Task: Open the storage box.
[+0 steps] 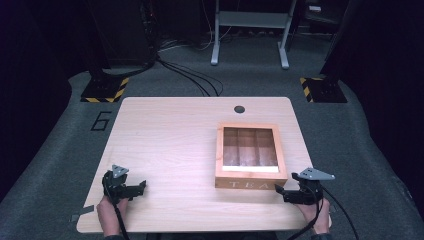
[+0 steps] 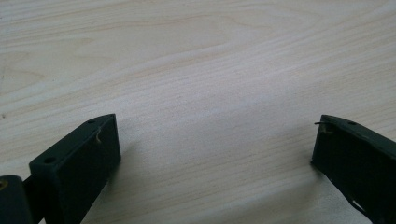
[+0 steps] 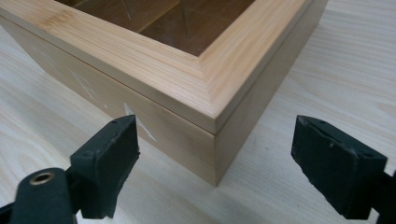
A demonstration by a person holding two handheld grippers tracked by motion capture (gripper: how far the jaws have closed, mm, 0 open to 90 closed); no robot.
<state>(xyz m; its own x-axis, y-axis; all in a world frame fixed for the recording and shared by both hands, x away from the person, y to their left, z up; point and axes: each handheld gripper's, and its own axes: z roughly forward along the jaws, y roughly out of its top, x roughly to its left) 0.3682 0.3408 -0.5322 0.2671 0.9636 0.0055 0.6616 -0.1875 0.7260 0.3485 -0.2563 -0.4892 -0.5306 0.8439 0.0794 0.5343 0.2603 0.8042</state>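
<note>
The high view looks forward and down from above the near edge of the table [image 1: 170, 130], taking in the floor beyond. The left gripper view sits low and close over bare tabletop at near left. The right gripper view faces the near right corner of the tea box [image 3: 187, 88], which the high view also shows [image 1: 250, 177].

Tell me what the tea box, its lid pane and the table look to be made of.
Tea box: light wood, likely bamboo, fine straight grain, mitred corner, matt finish.
Lid pane: clear glass or acrylic; dividers show through, reflections on it.
Table: pale wood-grain top, smooth, possibly laminate.
</note>
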